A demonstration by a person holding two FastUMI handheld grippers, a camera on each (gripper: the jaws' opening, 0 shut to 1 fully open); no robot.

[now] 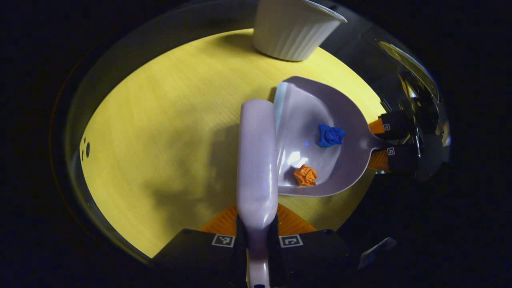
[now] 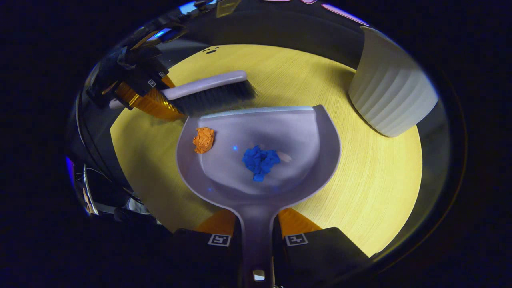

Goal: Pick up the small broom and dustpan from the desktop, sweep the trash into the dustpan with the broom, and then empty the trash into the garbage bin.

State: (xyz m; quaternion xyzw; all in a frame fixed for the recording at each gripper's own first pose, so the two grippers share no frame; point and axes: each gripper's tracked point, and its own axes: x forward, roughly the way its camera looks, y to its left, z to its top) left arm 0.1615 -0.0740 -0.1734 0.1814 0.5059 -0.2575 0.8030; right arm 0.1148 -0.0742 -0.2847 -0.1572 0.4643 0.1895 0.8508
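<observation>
Here the broom (image 1: pixel 256 160) is clamped by the left gripper (image 1: pixel 257 240) at the lip of the dustpan (image 2: pixel 260 160), gripped by the right gripper (image 2: pixel 258 240), so both scraps are penned inside.

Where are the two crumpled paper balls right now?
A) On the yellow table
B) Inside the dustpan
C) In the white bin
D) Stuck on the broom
B: the blue paper ball and the orange paper ball both lie inside the dustpan, which the right gripper holds by its handle.

Bare desktop (image 1: pixel 160 132) left of broom (image 1: pixel 257 160)
</observation>
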